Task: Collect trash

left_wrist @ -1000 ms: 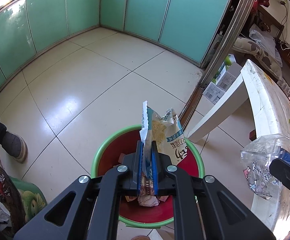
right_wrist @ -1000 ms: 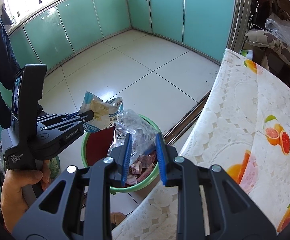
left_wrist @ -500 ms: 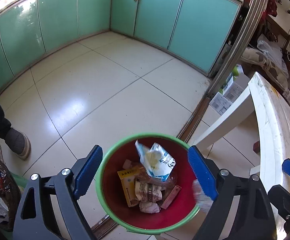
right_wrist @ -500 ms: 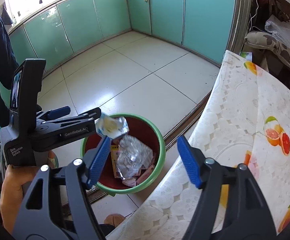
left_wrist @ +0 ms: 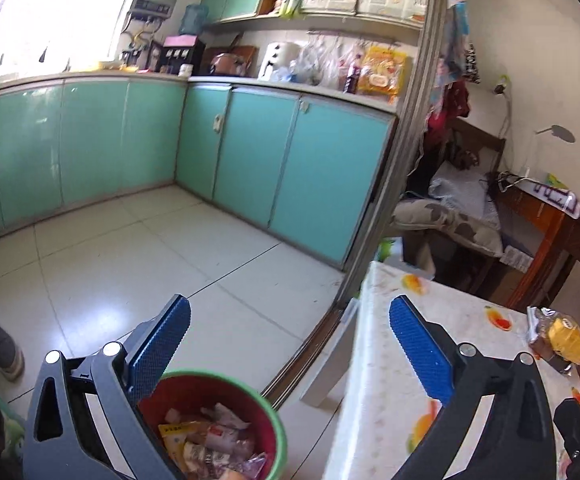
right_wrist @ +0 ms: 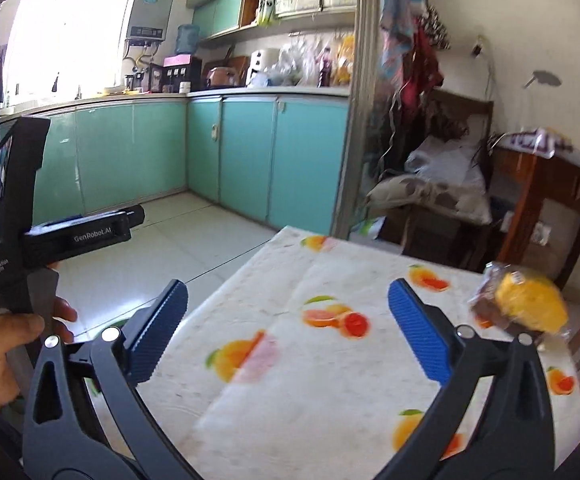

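Observation:
The red bin with a green rim (left_wrist: 276,416) sits low in the left wrist view, with several wrappers (left_wrist: 210,444) inside. My left gripper (left_wrist: 290,314) hovers above and beyond the bin, its jaws opening wide with nothing between them. My right gripper (right_wrist: 288,294) is over the table with the fruit-print cloth (right_wrist: 290,360), its jaws also opening and empty. A brown and yellow snack pack (right_wrist: 524,306) lies on the cloth to the right of its right finger; the left wrist view shows the same snack pack (left_wrist: 556,338). At the left of the right wrist view, a hand (right_wrist: 2,344) holds the left gripper (right_wrist: 130,218).
Teal cabinets (left_wrist: 250,168) line the far walls across the tiled floor (left_wrist: 130,260). A metal door frame (left_wrist: 398,184) stands beside the table's white leg (left_wrist: 330,360). A person's shoe (left_wrist: 2,352) is at the left. A cushioned chair (right_wrist: 430,196) and a wooden desk (right_wrist: 550,200) stand behind the table.
Both grippers opened and let go of the snack bag and the clear plastic bag, which now lie in the bin. Both then rose and tilted up, the right one toward the table.

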### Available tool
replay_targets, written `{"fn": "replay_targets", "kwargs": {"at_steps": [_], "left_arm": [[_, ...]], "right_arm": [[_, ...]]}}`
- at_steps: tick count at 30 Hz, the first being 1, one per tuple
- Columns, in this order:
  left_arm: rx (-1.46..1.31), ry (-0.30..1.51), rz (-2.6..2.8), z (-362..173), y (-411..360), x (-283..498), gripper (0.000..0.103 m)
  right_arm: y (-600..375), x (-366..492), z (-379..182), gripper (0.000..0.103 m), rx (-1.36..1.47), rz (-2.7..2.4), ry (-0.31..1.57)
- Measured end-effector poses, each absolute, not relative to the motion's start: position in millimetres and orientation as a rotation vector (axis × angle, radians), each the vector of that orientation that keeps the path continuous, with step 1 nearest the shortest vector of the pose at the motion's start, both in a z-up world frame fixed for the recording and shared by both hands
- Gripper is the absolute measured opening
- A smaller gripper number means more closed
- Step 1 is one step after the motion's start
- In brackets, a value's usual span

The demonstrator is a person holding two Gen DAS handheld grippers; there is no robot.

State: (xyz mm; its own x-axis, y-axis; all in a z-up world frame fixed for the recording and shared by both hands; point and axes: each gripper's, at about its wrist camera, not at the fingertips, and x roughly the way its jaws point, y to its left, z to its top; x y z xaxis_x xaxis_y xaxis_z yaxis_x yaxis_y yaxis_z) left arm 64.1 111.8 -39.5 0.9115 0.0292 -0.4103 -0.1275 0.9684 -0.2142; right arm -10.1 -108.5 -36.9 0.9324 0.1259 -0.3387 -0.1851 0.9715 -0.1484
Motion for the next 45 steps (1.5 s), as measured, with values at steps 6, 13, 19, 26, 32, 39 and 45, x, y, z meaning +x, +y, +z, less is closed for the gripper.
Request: {"fn": "replay_targets", "kwargs": {"at_steps": [6, 13, 19, 26, 32, 39, 45], "left_arm": [[-0.116, 0.292, -0.023, -19, 24, 41, 0.096], [-0.020, 0.354, -0.073, -22, -40, 40, 0.096], [-0.023, 0.422, -0.087, -44, -51, 45, 0.096], [-0.018, 0.435, -0.069, -48, -47, 48, 0.096], [-0.025, 0.427, -0.056, -45, -43, 47, 0.096], [-0.035, 0.440, -0.044, -45, -40, 49, 0.096], [-0.038, 0.448, -0.044, -45, -40, 50, 0.096]], "right_arm": [[-178, -41, -47, 0.099, -0.130, 0.056, 0.290], [-255, -48, -64, 0.099, 0.124, 0.008, 0.342], [-279, -42, -68, 0.099, 0.173, -0.030, 0.370], [-274, -35, -68, 0.099, 0.170, -0.011, 0.436], [-266, -37, -69, 0.099, 0.151, -0.007, 0.436], [-263, -37, -67, 0.099, 0.159, 0.010, 0.454], [-259, -38, -67, 0.099, 0.150, 0.031, 0.458]]}}
